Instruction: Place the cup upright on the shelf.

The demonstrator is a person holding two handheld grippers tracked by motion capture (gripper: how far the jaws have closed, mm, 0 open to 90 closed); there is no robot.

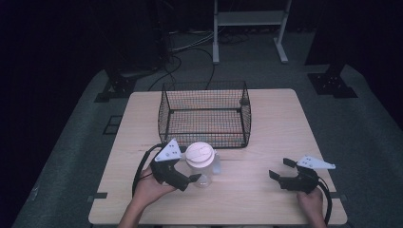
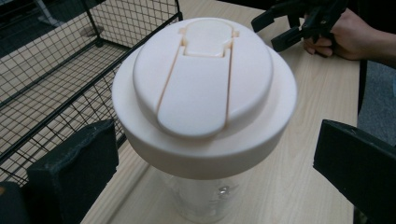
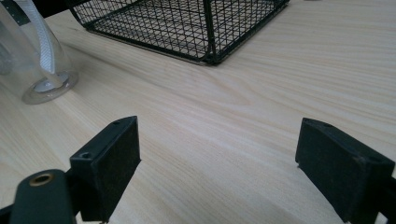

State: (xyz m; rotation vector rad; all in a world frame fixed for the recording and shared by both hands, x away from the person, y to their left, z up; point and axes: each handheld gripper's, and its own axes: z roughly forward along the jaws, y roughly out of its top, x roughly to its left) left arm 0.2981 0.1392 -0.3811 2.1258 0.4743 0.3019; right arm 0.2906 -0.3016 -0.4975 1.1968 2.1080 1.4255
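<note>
A clear bottle with a cream flip lid (image 1: 200, 155) stands upright on the table (image 1: 266, 133), just in front of the black wire basket (image 1: 204, 114). My left gripper (image 1: 190, 168) is open. In the left gripper view its jaws stand on either side of the bottle's lid (image 2: 205, 84), with a gap on each side. My right gripper (image 1: 281, 168) is open over bare wood at the front right, with nothing between its jaws. The right gripper view looks over that gripper (image 3: 226, 158) at the bottle's clear base (image 3: 39, 70) far to the left.
The wire basket (image 3: 187, 23) is empty and stands mid-table. The right gripper (image 2: 273, 30) and the hand holding it lie beyond the bottle in the left gripper view. Past the table's far edge are cables and a white stand (image 1: 247, 28) on the floor.
</note>
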